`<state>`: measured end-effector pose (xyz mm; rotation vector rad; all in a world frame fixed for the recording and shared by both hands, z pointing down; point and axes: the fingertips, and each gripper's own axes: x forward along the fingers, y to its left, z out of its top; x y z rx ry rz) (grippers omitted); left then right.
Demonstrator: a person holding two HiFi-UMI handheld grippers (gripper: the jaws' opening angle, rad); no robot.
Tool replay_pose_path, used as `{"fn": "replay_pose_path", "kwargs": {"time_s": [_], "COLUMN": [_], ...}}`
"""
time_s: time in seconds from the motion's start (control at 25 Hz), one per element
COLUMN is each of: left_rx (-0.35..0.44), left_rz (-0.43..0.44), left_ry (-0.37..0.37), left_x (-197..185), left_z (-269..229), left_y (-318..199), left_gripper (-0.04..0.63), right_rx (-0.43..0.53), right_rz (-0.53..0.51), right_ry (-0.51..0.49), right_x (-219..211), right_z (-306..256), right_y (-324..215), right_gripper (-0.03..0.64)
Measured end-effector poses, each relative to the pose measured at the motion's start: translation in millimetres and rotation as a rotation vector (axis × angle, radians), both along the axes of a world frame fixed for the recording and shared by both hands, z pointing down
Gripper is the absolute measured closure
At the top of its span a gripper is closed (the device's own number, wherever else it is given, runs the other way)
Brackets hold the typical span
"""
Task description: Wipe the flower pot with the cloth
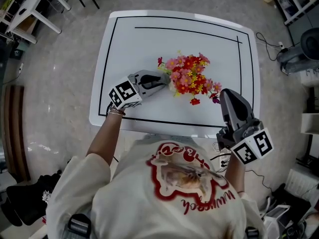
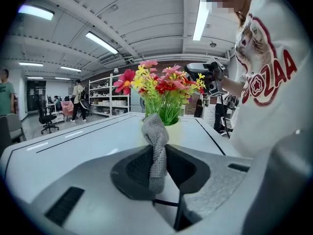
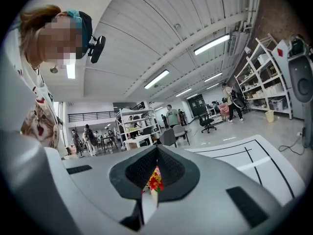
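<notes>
Your left tool [image 1: 162,81] pinched the cloth [image 2: 155,153] just beside the flower pot [image 2: 177,134], mid-desk [image 1: 149,44], with open room toward the far edge. Your right tool [image 1: 225,93], pressed together, crossed the near edge.

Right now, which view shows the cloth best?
The left gripper view: the grey cloth stands pinched in the left gripper, weave clear. The head view hides it behind that gripper; the right gripper view shows none.

Head cam looked steeply down on the table [image 1: 149,44]. Both gripper cams sat low and close, facing the flowers [image 2: 161,89] from left and right.
</notes>
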<state>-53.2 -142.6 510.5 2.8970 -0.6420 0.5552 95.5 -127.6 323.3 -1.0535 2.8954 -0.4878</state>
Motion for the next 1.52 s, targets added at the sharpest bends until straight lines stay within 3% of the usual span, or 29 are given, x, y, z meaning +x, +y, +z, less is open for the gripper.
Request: {"fn": "replay_pose_path", "kwargs": {"time_s": [0.56,1.52], "left_rx": [-0.007,-0.040], "left_rz": [-0.026,-0.006], "left_ry": [0.034,0.003], "left_x": [10.8,42.4], "left_z": [-4.4,3.3], "left_y": [17.5,34.8], "left_gripper": [0.523,0.523], "right_rx": [0.003,-0.003], "right_rz": [-0.032,-0.078], "right_ry": [-0.009,-0.018], "right_x": [-0.4,5.8], "right_z": [-1.5,4.2], "right_y": [-1.8,-11.4], "right_gripper": [0.615,0.615]}}
